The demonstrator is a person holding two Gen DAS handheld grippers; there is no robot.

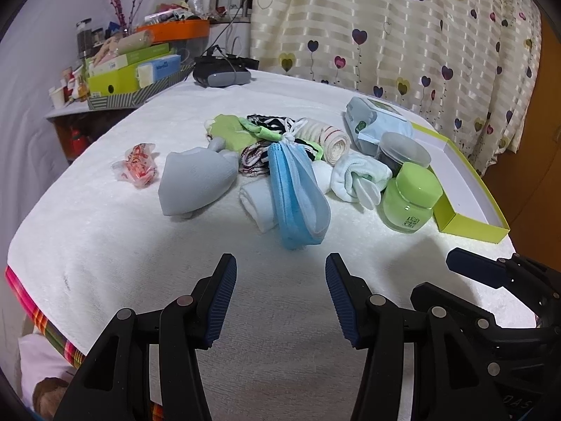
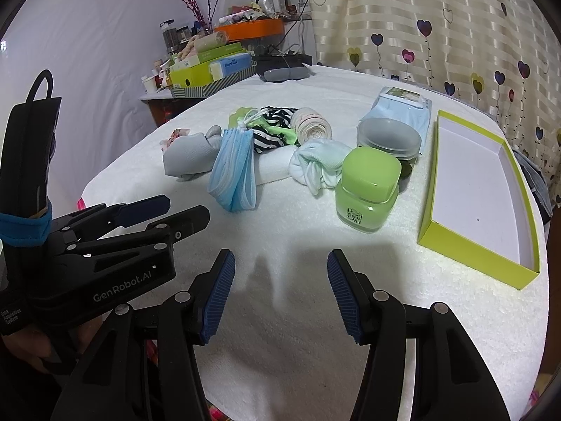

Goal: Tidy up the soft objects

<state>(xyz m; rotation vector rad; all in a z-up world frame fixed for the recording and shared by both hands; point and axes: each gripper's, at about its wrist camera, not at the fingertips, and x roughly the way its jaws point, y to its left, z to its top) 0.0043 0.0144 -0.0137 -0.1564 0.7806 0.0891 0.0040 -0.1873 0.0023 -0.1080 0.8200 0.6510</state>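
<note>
A heap of soft things lies mid-table on the white towel [image 1: 140, 263]: a grey cloth [image 1: 196, 182] [image 2: 189, 156], folded blue face masks [image 1: 298, 193] [image 2: 233, 172], white socks [image 1: 357, 179] [image 2: 319, 166], a rolled striped cloth [image 1: 329, 138] [image 2: 310, 129], green and black-striped fabrics [image 1: 245, 133] [image 2: 270, 126]. An empty lime-green box [image 2: 473, 189] [image 1: 470, 189] lies to the right. My left gripper [image 1: 280, 298] hangs open short of the masks, holding nothing. My right gripper [image 2: 280, 293] is open too, above bare towel, with the left gripper [image 2: 168, 214] beside it.
A green-lidded jar [image 2: 368, 189] [image 1: 410, 196], a clear grey-lidded tub [image 2: 389, 142] and a wipes pack [image 2: 403, 105] stand between heap and box. A crinkled red-print wrapper [image 1: 138, 168] lies left. A headset [image 1: 221, 70] sits at the far edge, a cluttered side table [image 1: 133, 70] beyond.
</note>
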